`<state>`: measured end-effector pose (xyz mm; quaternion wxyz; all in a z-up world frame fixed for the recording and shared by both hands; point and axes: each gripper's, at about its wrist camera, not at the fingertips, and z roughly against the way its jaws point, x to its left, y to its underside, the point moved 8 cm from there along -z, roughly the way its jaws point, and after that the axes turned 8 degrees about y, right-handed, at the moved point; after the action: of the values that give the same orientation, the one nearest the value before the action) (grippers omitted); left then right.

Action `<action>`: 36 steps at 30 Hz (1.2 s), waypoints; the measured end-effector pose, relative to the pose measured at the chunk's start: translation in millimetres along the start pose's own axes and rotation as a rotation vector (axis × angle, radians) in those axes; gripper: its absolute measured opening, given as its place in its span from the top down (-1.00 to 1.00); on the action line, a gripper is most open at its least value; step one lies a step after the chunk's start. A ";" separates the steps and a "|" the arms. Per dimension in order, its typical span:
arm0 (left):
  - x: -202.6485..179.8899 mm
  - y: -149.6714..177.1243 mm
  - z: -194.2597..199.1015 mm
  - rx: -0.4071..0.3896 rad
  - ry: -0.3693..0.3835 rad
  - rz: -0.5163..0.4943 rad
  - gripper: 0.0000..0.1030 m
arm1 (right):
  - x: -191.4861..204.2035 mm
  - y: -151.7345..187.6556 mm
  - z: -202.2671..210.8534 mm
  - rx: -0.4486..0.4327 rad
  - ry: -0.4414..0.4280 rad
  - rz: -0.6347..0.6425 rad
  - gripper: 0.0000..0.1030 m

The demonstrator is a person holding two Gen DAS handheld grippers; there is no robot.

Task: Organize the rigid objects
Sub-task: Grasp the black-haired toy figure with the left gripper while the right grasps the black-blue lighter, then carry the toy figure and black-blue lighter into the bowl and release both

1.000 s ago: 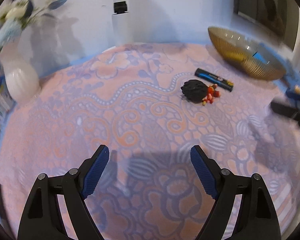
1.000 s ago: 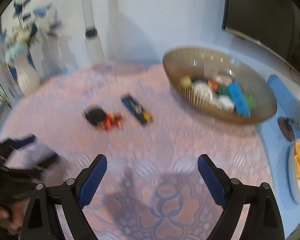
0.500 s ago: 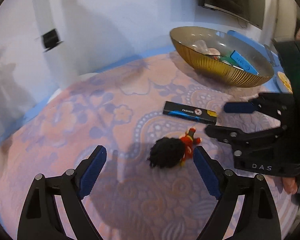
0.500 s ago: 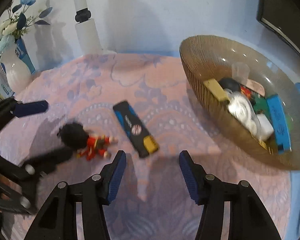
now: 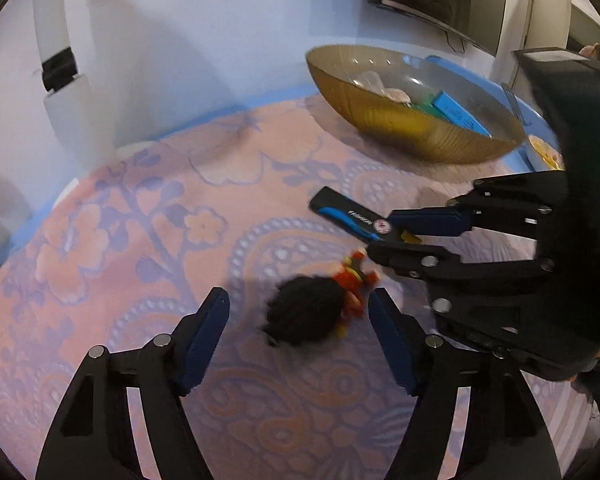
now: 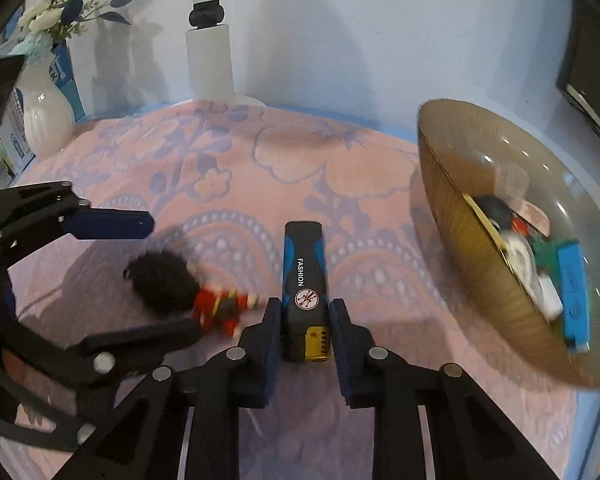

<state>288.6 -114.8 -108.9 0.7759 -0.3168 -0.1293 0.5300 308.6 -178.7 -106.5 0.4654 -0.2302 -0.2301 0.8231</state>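
— Inspecting both tools now: report the right one first.

— My right gripper (image 6: 304, 332) has its jaws pressed in on the black-and-blue rectangular lighter with the yellow end (image 6: 305, 280). The pads clamp its near, yellow end. Its long axis runs straight away from me, in line with the fingers, and it lies flat on the pink floral-patterned tablecloth (image 6: 228, 152).

— And the left?

— My left gripper (image 5: 298, 334) is half wide and its jaws are closing. The small toy figure with bushy black hair and red clothes (image 5: 312, 312) lies between the pads, but neither pad presses on it yet. Its hair end points toward my left pad, its red body toward my right pad, so its long axis lies across the opening, roughly from pad to pad.

— Where do the items go?

— I judge into the ribbed gold-tinted glass bowl (image 6: 452, 216), which already holds a blue box and other small pieces. It stands to the right of the lighter, near the table's far right edge.

— Which hand is nearer?

— The right one. From the lighter, the bowl lies to the right with bare cloth between. The left gripper sits beside the right, on the side away from the bowl.

— Any concern?

— The two tools are close together; the right gripper's lower finger lies just beside the toy's red body.
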 end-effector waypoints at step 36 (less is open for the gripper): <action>-24.8 36.1 18.8 0.029 -0.127 0.084 0.45 | 21.6 83.1 69.1 0.033 -0.117 -0.122 0.57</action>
<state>241.7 -122.0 -113.8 0.7476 -0.2766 -0.1572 0.5829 202.8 -209.6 -104.9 0.5042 -0.1598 -0.2569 0.8088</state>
